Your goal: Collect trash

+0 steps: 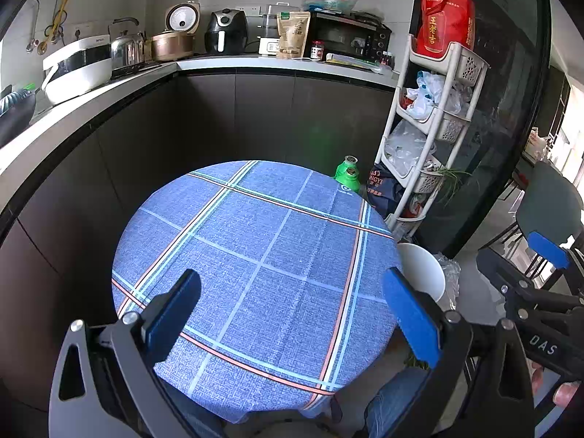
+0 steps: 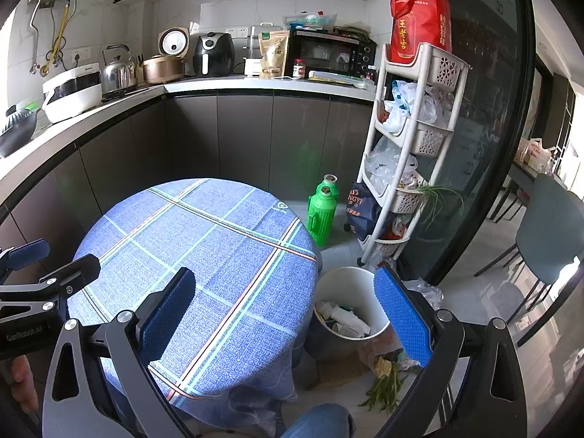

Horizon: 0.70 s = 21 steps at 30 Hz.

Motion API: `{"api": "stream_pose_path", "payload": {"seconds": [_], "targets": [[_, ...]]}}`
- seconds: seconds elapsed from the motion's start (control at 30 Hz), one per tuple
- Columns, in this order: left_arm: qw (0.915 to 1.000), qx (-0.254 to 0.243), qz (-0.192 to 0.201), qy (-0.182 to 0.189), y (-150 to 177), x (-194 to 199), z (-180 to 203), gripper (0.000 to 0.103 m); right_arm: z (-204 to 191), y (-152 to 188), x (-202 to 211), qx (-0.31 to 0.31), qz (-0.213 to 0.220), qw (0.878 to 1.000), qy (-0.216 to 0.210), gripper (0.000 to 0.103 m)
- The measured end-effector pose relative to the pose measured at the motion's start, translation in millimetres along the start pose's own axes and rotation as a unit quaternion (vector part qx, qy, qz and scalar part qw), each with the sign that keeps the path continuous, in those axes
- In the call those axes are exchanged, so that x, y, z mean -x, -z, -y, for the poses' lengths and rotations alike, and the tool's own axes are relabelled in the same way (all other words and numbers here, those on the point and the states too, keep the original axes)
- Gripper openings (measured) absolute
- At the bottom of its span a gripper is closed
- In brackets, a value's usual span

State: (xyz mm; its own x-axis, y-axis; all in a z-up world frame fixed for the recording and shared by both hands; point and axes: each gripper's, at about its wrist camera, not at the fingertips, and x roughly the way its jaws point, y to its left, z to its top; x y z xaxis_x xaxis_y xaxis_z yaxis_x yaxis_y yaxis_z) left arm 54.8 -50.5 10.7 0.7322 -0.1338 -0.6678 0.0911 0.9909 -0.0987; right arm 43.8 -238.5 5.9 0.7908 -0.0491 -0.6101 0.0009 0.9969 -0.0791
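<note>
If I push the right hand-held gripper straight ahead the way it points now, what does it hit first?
Probably the blue checked tablecloth near the table's right edge: the right hand-held gripper angles down over it, open. The white bin sits just right; depth unclear.

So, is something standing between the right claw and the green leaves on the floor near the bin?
Nothing visible blocks it. The right claw is open and empty above the table's edge; the green leaves lie loose on the floor, just beside the white bin, which stands close to the table.
</note>
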Motion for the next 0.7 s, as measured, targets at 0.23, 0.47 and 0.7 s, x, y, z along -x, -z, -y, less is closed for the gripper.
{"api": "stream_pose_path", "payload": {"seconds": [0.23, 0.47, 0.7], "targets": [[1.0000, 0.000, 0.000, 0.000, -0.5, -0.4, -0.5, 0.099, 0.3, 0.2, -0.1, 0.000, 0.000, 1.000, 0.000, 0.094], [1.0000, 0.000, -0.001, 0.002, -0.5, -0.9, -0.3, 0.099, 0.6, 0.4, -0.2, 0.000, 0.000, 1.000, 0.000, 0.094], [1.0000, -0.001, -0.001, 0.002, -0.4, -0.9, -0.3, 0.099, 0.1, 0.4, 0.0, 0.000, 0.000, 1.000, 0.000, 0.094]]}}
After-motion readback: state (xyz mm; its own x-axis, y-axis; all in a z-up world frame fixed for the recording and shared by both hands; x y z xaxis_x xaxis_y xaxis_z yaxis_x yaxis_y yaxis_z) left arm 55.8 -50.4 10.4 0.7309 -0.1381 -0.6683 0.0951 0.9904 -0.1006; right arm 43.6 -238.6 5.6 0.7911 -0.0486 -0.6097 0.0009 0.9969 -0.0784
